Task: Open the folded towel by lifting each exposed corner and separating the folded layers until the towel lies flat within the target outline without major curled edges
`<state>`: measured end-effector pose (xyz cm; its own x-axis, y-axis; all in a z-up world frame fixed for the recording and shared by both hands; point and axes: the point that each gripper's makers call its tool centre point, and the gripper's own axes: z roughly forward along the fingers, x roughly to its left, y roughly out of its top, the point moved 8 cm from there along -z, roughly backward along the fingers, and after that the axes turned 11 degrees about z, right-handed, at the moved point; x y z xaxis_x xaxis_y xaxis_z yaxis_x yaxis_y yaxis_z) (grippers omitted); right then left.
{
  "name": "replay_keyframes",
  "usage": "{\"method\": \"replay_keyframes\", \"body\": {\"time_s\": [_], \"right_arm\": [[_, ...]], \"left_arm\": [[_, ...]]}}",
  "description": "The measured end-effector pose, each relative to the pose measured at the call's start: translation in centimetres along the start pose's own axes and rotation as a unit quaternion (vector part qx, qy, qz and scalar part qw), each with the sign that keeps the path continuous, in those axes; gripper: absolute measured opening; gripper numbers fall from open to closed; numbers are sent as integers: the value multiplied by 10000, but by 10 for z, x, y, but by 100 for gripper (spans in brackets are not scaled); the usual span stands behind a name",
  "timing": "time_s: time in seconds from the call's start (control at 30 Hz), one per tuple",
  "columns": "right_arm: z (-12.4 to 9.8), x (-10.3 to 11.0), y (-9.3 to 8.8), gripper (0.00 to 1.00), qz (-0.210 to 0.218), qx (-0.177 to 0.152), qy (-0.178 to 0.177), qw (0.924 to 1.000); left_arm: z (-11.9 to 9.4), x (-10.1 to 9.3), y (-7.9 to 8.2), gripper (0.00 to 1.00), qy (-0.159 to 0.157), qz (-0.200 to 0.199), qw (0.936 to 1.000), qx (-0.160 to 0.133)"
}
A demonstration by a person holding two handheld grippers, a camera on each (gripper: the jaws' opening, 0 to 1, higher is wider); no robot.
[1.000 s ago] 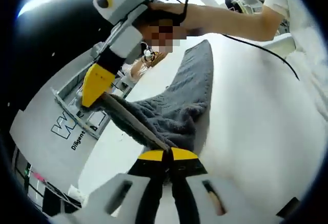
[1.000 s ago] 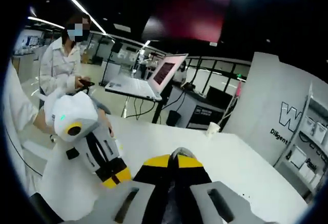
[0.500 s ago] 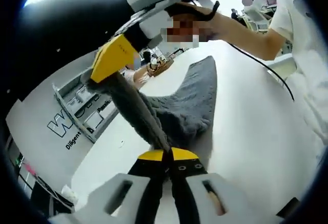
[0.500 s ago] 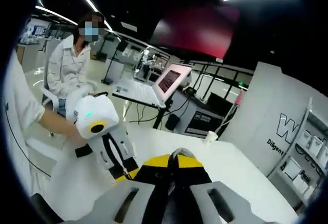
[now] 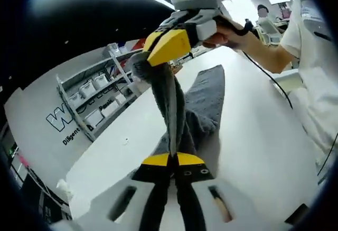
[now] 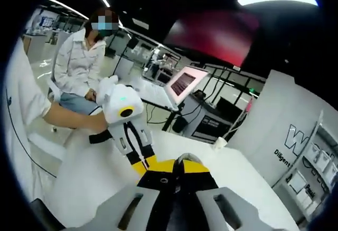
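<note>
A grey towel (image 5: 207, 100) lies partly on the white table (image 5: 253, 136), and one edge of it is pulled up into a taut band. At the band's lower end my left gripper (image 5: 170, 160) is shut on it, yellow tips together. My right gripper (image 5: 149, 56) is shut on the upper end, high above the table, with a hand (image 5: 228, 30) holding it. In the right gripper view my right gripper (image 6: 178, 165) is shut on a bit of grey towel (image 6: 184, 159). There the left gripper (image 6: 143, 164) sits just to its left and slightly lower.
A seated person (image 6: 79, 67) is behind the table in the right gripper view, beside a stand with an open laptop (image 6: 179, 83). A paper cup (image 6: 219, 143) stands on the table's far side. Shelves with bins (image 5: 100, 101) and a white panel line the back.
The right gripper has risen with its end of the towel. The band between the grippers has gone from slanting low over the table to nearly upright. More towel is off the table.
</note>
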<state>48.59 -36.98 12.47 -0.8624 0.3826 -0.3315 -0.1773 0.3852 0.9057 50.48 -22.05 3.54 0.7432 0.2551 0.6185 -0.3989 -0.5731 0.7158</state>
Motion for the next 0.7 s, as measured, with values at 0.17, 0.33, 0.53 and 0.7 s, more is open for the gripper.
{"method": "replay_keyframes", "body": {"time_s": [0.17,0.33,0.53,0.7], "right_arm": [[4,-2,7,0,-97,69,-47,9999],[4,-3,9,0,-156,69,-83,9998],[5,-8,7,0,-198,113,-159,9996],[10,-12,6,0,-240,195,-186,9993]], "left_arm": [[3,-11,9,3,-304,-261,9991,-168],[2,-12,20,3,-323,-369,9983,-305],[0,-13,23,3,-482,-671,9957,-424],[-7,-15,24,9,-534,-788,9940,-542]]}}
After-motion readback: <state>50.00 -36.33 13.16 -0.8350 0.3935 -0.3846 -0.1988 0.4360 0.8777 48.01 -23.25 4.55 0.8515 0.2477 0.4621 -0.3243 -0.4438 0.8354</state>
